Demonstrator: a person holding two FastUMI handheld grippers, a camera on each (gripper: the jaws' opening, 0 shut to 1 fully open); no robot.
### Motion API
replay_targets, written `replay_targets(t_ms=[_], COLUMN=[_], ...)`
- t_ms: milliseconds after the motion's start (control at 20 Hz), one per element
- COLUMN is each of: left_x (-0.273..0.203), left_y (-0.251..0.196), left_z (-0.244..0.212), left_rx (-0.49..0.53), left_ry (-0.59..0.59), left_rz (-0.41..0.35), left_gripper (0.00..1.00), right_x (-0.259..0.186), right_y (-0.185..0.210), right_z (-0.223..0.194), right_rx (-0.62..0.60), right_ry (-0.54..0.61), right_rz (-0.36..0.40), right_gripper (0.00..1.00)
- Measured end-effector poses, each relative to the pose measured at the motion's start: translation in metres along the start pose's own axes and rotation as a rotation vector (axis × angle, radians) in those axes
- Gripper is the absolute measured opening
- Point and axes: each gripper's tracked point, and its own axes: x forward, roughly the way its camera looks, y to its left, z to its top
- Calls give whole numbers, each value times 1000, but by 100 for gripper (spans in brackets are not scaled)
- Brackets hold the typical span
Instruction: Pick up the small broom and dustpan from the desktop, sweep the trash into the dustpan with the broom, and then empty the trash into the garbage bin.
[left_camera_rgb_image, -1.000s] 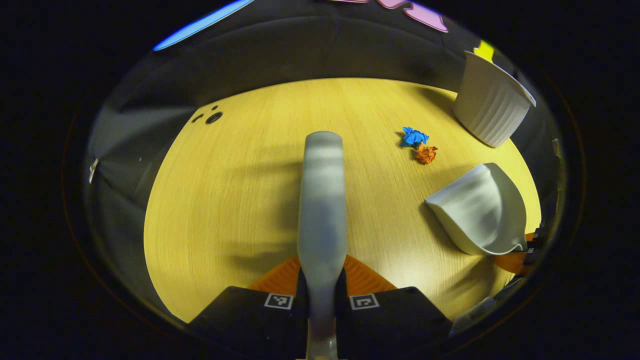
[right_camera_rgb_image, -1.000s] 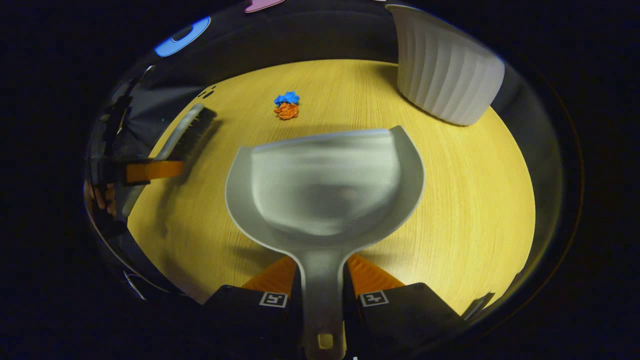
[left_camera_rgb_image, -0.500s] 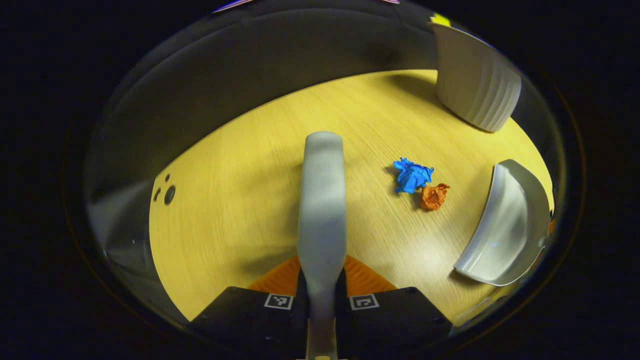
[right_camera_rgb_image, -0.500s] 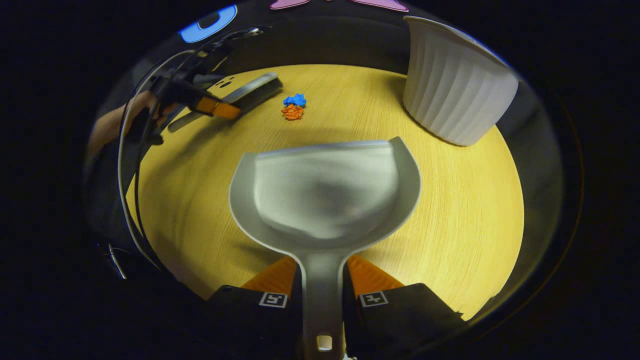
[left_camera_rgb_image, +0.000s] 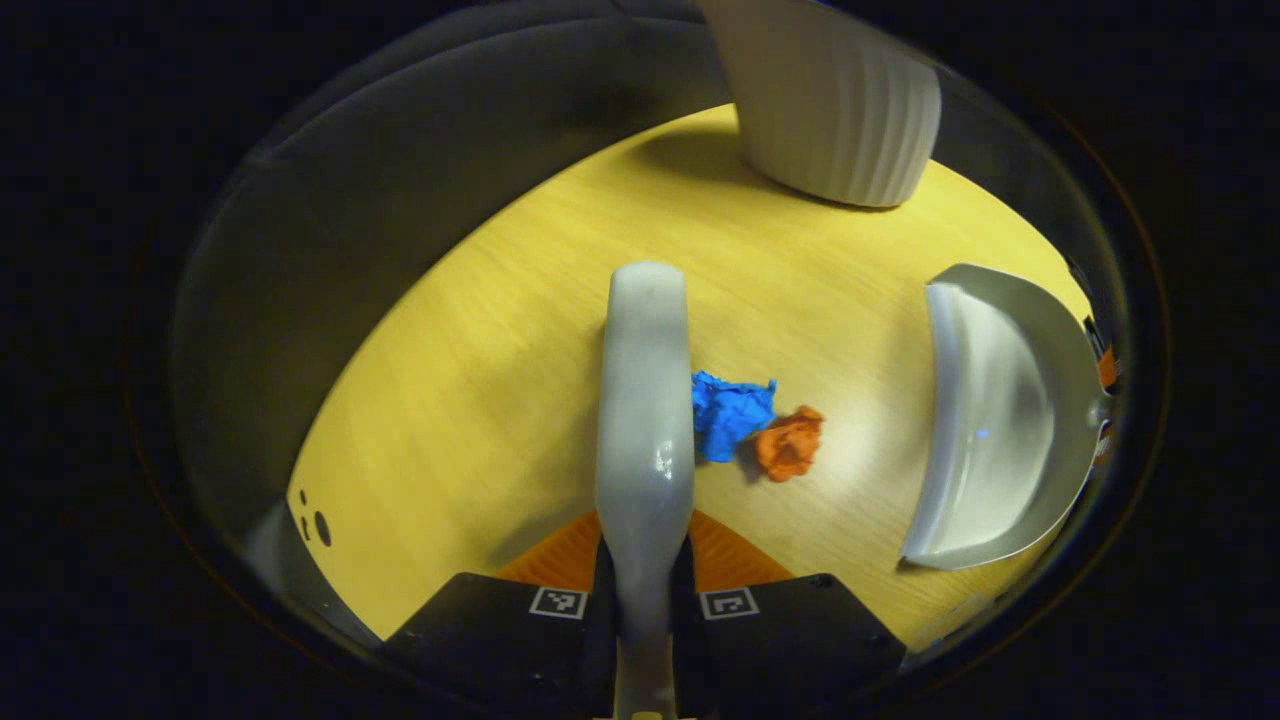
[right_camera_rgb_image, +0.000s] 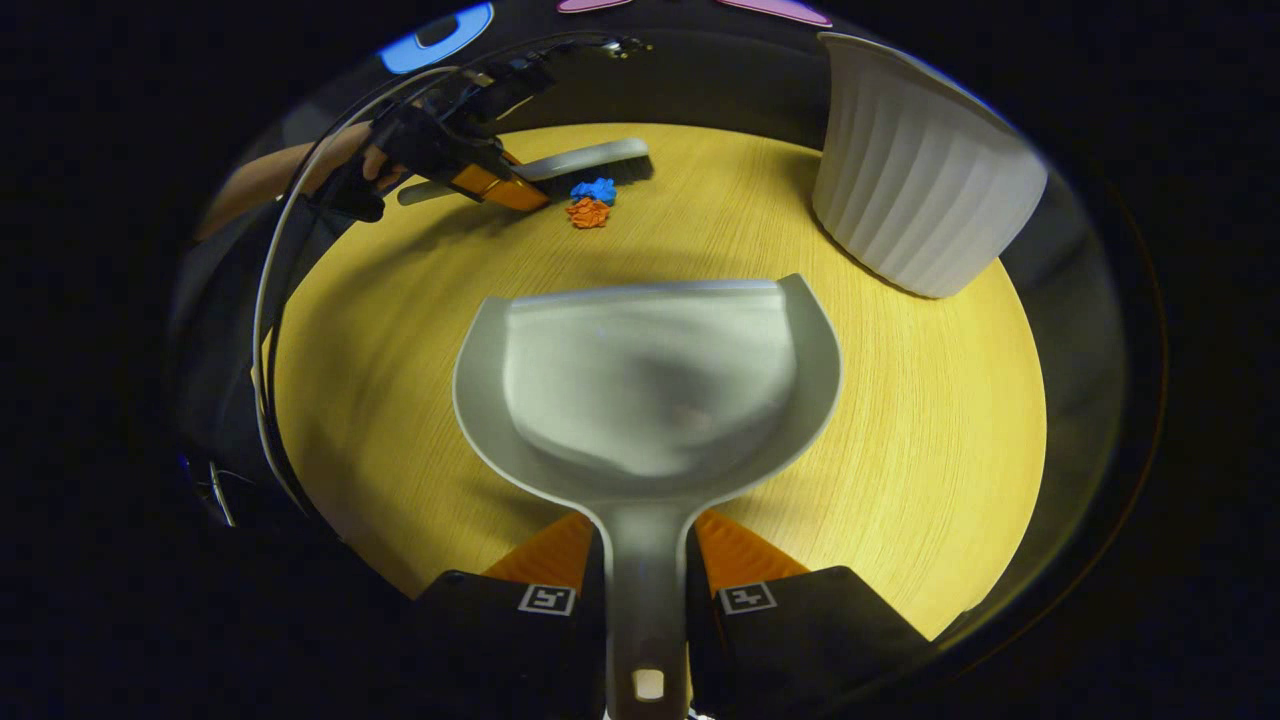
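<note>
**Broom Lined Up Behind the Trash**

Holding the broom (left_camera_rgb_image: 645, 400) by its handle, the left gripper (left_camera_rgb_image: 645, 590) has both fingers pressed tight on it. The broom sticks straight out ahead of the gripper, its long side pointing away from it. Just beside the broom, on its right, lies the blue paper ball (left_camera_rgb_image: 732, 415), touching or almost touching it. The orange paper ball (left_camera_rgb_image: 790, 443) sits right next to the blue one, a bit farther from the broom. Past both balls, on that same side, waits the dustpan (left_camera_rgb_image: 990, 430) with its open mouth facing them.

So the trash is between the broom and the dustpan. I think the next move is a sideways push, from the broom toward the pan. The left gripper is much nearer the trash than the right one.

The right gripper (right_camera_rgb_image: 645, 600) squeezes the dustpan handle with both fingers. The pan reaches out in front of it and has nothing inside.

Farthest away stands the white garbage bin (right_camera_rgb_image: 915, 180), ahead and to the right of the dustpan, on the yellow table (right_camera_rgb_image: 930, 420). I cannot see into it.
</note>
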Motion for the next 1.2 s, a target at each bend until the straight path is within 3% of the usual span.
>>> replay_targets(t_ms=[150, 400, 700, 800, 900, 1050, 1200], left_x=[-2, -20, -58, -66, -72, -88, -102], left_y=[-17, -76, -142, -145, -137, -137, -121], left_z=[-1, -10, -21, -26, -31, -37, -56], left_rx=[50, -7, 23, 19, -29, -192, -313], left_ry=[7, 73, 148, 147, 123, 39, -49], left_rz=[-52, -230, -419, -416, -373, -342, -265], left_gripper=[27, 27, 26, 27, 27, 29, 27], right_x=[1, 4, 6, 10, 9, 7, -3], right_y=[-1, 5, 3, 2, 3, -2, 1], right_z=[-4, -12, -19, -18, -15, -16, -14], right_rx=[-27, -59, -101, -104, -98, -98, -98], right_ry=[11, 20, -18, -33, -55, -64, -68], right_rz=[1, 0, 11, 14, 11, -4, -35], right_gripper=[37, 37, 37, 32, 37, 37, 37])
